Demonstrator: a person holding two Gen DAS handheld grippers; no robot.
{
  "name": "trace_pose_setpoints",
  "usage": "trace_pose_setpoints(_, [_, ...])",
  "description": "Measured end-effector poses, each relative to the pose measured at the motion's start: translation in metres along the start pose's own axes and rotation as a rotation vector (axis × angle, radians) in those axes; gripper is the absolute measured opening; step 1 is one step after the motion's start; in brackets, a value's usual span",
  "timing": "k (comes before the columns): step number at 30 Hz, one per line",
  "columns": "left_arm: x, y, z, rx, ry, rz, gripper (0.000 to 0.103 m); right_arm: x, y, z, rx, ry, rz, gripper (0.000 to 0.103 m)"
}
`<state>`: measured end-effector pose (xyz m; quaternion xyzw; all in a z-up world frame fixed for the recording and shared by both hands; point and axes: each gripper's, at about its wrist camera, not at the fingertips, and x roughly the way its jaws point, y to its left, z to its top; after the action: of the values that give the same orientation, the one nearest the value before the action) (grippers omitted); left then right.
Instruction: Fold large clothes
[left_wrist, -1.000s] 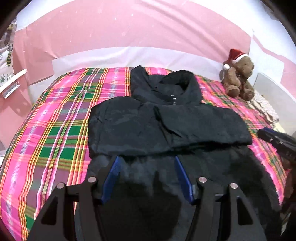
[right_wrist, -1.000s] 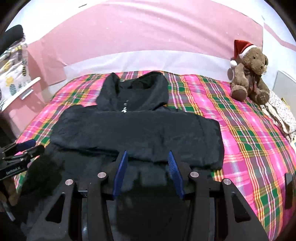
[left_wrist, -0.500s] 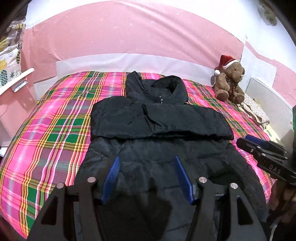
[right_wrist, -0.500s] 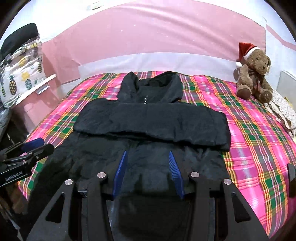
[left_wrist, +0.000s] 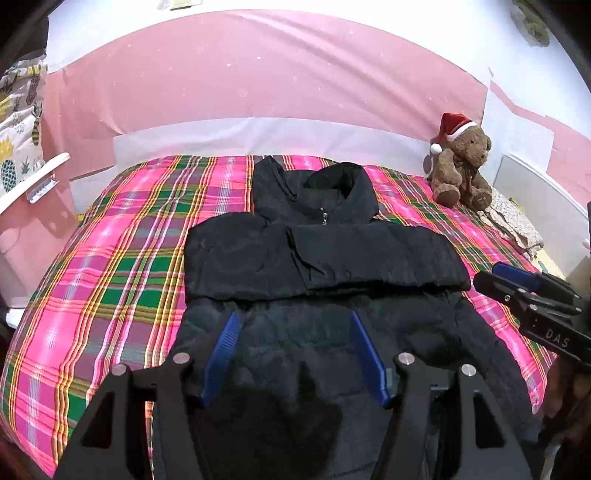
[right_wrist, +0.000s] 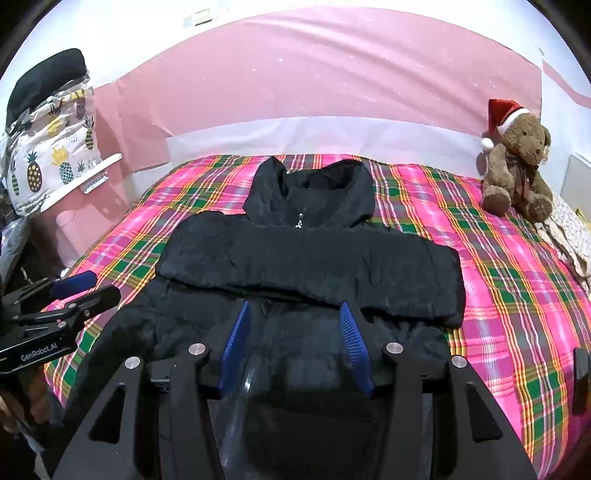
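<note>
Since one second ago both cameras have drawn back from the black jacket (left_wrist: 325, 280), toward its hem end: the whole garment now fits in frame.

Left wrist view: we see the jacket lying flat on the plaid bedspread (left_wrist: 110, 266), hood toward the wall, both sleeves crossed over the chest in one horizontal band. Our left gripper (left_wrist: 293, 352) hovers above the jacket's lower body, jaws spread, nothing between them. On the jacket's right, near the hem corner, the right gripper (left_wrist: 517, 284) is seen side-on; from this angle we cannot tell its opening. A teddy bear (left_wrist: 461, 162) sits well apart from the jacket, beyond its right shoulder.

Right wrist view: our right gripper (right_wrist: 295, 343) also hangs over the jacket's (right_wrist: 310, 266) lower half, fingers parted and empty. The left gripper (right_wrist: 81, 291) shows at the jacket's left edge.

Judgement: sleeve folds look finished and both tools are released. The retreat toward the hem suggests the next step is taking the two bottom corners and folding the hem up toward the hood. Padding looks bulky; the fold may spring back.
</note>
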<state>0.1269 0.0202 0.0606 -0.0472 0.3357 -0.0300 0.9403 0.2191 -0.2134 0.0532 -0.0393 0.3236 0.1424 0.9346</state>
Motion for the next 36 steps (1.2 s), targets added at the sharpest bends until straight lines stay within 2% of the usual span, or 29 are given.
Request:
trace_pose_setpoints(8, [0.021,0.002,0.033,0.042,-0.014,0.007,0.069,0.027,-0.012,0.038,-0.014,0.011,0.032,0.053])
trace_pose_setpoints(15, [0.069,0.01,0.084,0.054,-0.017,-0.002,0.071,0.072,-0.03,0.088,-0.007,0.035,0.069,0.053])
trace_pose_setpoints(21, [0.125,0.014,0.126,0.044,0.005,-0.01,0.071,0.127,-0.051,0.129,-0.019,0.069,0.048,0.053])
trace_pose_setpoints(27, [0.199,0.018,0.164,0.049,0.061,-0.012,0.071,0.194,-0.082,0.16,-0.003,0.121,0.004,0.053])
trace_pose_setpoints(33, [0.281,0.033,0.195,0.02,0.12,0.025,0.071,0.265,-0.113,0.187,0.051,0.159,-0.03,0.053])
trace_pose_setpoints(36, [0.318,0.043,0.206,-0.027,0.145,0.048,0.071,0.3,-0.125,0.195,0.083,0.177,-0.029,0.053])
